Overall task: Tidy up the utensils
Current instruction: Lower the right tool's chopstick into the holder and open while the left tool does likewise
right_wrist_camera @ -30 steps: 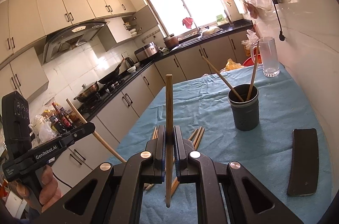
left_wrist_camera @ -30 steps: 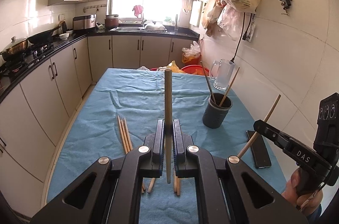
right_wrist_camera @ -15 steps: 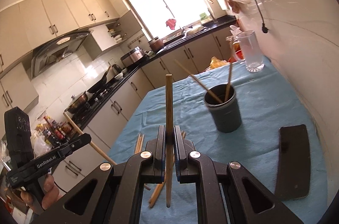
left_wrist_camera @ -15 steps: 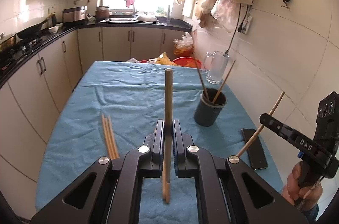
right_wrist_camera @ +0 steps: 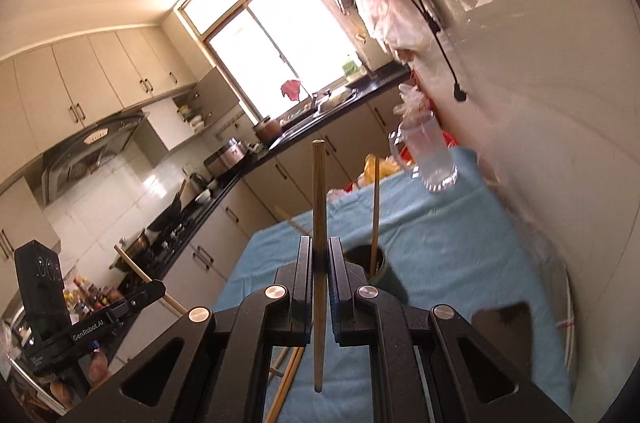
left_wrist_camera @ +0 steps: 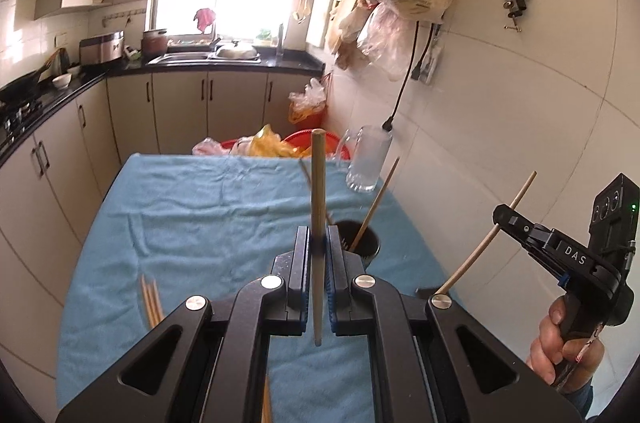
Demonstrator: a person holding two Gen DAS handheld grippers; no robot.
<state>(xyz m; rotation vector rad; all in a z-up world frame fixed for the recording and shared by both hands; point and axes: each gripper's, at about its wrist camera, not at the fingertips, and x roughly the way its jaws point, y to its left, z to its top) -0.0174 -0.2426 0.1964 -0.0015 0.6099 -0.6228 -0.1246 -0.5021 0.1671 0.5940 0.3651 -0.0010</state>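
My left gripper (left_wrist_camera: 319,235) is shut on a wooden chopstick (left_wrist_camera: 318,183) that stands upright between its pads. The dark cup (left_wrist_camera: 366,247) sits just behind the right finger, with two chopsticks (left_wrist_camera: 378,199) leaning in it. My right gripper (right_wrist_camera: 319,243) is likewise shut on an upright chopstick (right_wrist_camera: 319,191), and the cup (right_wrist_camera: 378,263) lies just past its fingertips. Each gripper shows in the other's view, the right gripper (left_wrist_camera: 502,217) and the left gripper (right_wrist_camera: 158,289), both clamping their sticks above the blue cloth (left_wrist_camera: 208,207).
Loose chopsticks (left_wrist_camera: 150,299) lie on the cloth at the near left. A glass mug (left_wrist_camera: 368,163) stands behind the cup by the tiled wall. A black phone (right_wrist_camera: 502,319) lies near the right edge. Kitchen cabinets run along the left.
Both grippers moved forward and up toward the cup, which now sits close behind their fingertips. The right wrist view has tilted. Each still clamps its chopstick.
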